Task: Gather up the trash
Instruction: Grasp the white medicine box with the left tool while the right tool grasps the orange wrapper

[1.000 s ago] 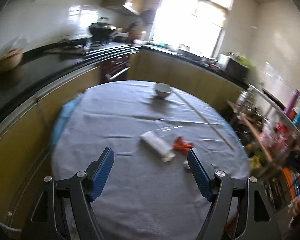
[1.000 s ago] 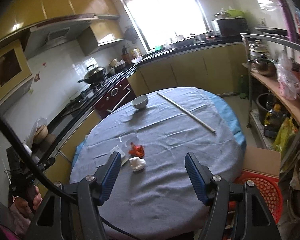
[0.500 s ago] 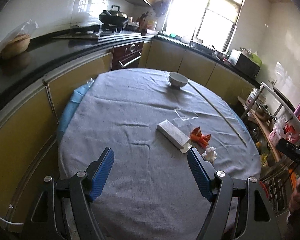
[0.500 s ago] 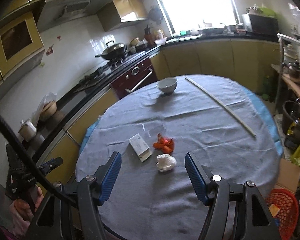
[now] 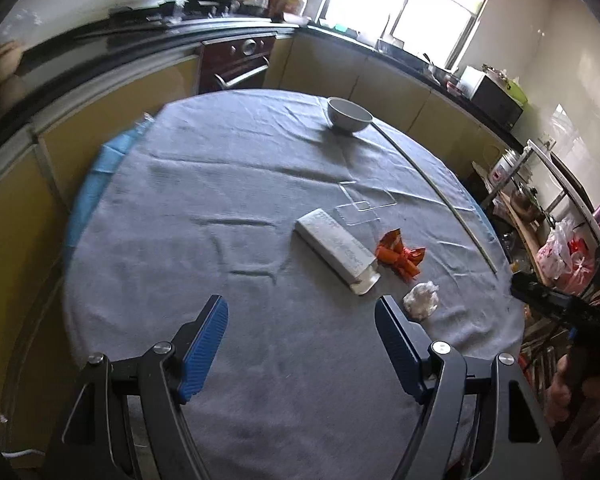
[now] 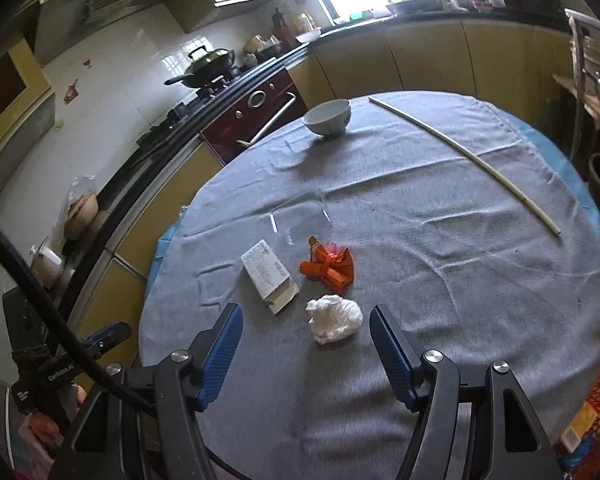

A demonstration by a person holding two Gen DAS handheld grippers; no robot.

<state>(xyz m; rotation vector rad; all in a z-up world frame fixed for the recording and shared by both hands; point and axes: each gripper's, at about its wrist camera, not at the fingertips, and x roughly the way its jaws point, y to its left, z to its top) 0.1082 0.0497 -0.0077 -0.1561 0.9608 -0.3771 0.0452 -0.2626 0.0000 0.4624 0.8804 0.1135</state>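
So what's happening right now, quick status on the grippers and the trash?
Left gripper open, empty; right gripper open, empty. Crumpled tissue, orange wrapper, small carton on the table, untouched. Nothing blocking the tissue.

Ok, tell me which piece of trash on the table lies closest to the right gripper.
The crumpled white tissue, just ahead of the open right gripper. The orange wrapper and the white carton lie farther off.

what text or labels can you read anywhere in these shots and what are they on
No text reads for certain.
White carton: grey print on its top face, too small to read.
Black handle of the other gripper, lower left of the right wrist view: a short white label, too blurred to quote.
Orange wrapper: no legible print.
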